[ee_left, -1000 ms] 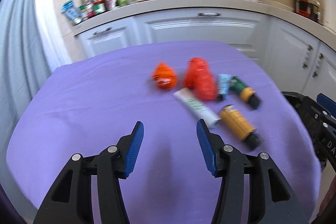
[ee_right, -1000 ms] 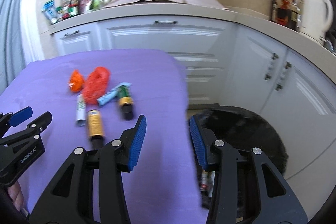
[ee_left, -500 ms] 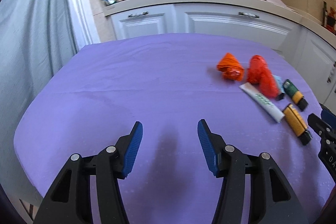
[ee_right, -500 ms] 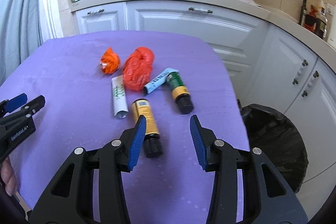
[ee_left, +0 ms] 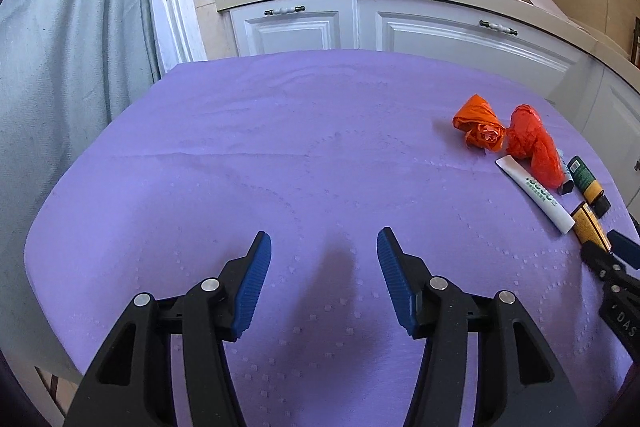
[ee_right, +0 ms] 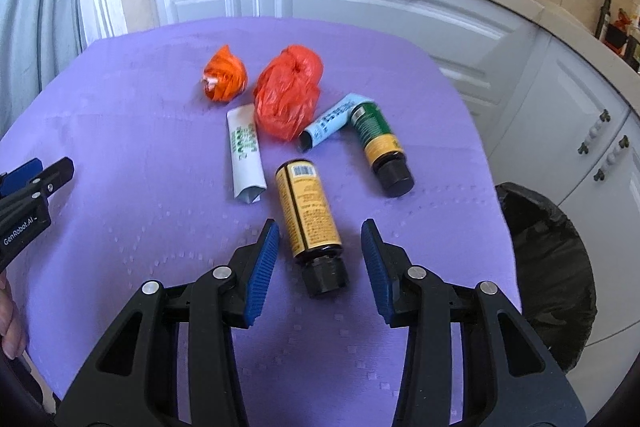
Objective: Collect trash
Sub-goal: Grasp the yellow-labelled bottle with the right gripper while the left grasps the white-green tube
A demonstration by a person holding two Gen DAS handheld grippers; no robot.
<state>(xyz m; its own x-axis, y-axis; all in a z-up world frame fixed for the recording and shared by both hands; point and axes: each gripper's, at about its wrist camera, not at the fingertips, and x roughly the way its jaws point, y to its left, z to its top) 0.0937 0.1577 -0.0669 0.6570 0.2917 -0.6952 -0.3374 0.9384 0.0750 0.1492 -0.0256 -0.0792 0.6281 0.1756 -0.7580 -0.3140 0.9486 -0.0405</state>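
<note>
Two grippers hovered with jaws released: the right gripper [ee_right: 318,245] straddled the yellow bottle [ee_right: 308,213] near the table [ee_right: 120,131] right edge, the left gripper [ee_left: 324,255] over bare cloth.

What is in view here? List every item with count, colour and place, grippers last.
yellow bottle: 1, yellow, black cap, lying between right gripper's open jaws
green bottle: 1, green and yellow, right of it
white tube: 1, white, left of yellow bottle
blue tube: 1, light blue, beside green bottle
plastic bags: 2, red and orange, behind
tablecloth: 1, purple
bin: 1, black-lined, right of table
left gripper: open, empty
right gripper: open
</note>
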